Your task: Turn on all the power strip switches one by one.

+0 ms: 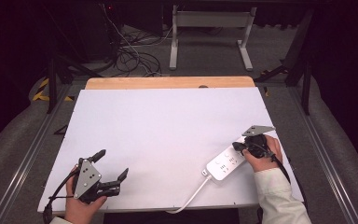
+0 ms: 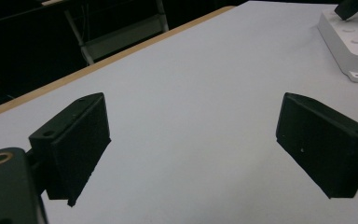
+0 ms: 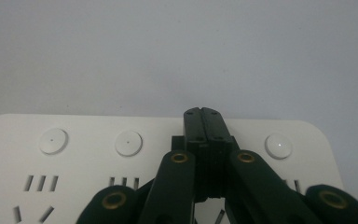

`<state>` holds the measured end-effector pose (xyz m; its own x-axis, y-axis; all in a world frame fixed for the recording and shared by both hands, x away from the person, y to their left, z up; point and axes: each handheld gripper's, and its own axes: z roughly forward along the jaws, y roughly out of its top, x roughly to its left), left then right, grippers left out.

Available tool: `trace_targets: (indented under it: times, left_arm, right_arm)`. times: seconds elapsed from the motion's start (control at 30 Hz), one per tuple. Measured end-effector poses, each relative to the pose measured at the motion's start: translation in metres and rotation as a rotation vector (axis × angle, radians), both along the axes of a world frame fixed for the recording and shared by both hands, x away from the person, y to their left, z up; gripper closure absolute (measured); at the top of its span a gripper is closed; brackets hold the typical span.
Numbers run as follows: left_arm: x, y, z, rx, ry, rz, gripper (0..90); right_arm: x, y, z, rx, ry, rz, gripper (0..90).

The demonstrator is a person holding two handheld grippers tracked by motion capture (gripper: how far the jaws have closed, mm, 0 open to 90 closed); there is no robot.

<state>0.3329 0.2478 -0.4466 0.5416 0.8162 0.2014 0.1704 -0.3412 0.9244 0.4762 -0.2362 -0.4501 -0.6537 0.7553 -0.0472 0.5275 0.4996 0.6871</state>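
Item 1: right gripper (image 3: 204, 114), clenched with nothing between its jaws, tips set on the power strip's (image 1: 224, 163) top face among 4 round switch buttons (image 3: 128, 143), at the lower right of the high view. Item 2: left gripper (image 1: 113, 163), released and idle, lower left. We judged the strip a rigid, light plastic block with a smooth, slippery shell; its long sides seemed the best hold, since the cord (image 1: 191, 196) would drag.

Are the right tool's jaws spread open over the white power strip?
No: the right tool has both black jaws pressed together, tips over the white plastic power strip and its round buttons.
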Motion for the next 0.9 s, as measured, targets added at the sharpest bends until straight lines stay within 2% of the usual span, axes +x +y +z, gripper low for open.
trace_targets:
  times: [0.27, 0.5, 0.73, 0.9]
  left_arm:
    - [-0.0003, -0.0002, 0.0000, -0.005, 0.000, -0.002, 10.3]
    - [-0.0007, -0.0005, 0.0000, -0.006, 0.001, -0.003, 10.2]
    - [-0.0009, -0.0006, 0.0000, -0.005, 0.001, -0.002, 10.3]
    - [-0.0009, -0.0003, 0.0001, -0.003, 0.001, -0.003, 10.3]
  right_arm:
    - [0.0000, 0.0007, -0.0014, 0.004, 0.003, -0.008, 90.0]
    - [-0.0012, 0.0057, -0.0009, -0.042, -0.005, -0.007, 90.0]
    - [-0.0008, 0.0061, -0.0016, -0.047, 0.000, -0.013, 90.0]
    - [0.0006, 0.0043, -0.0021, -0.021, 0.020, -0.029, 90.0]
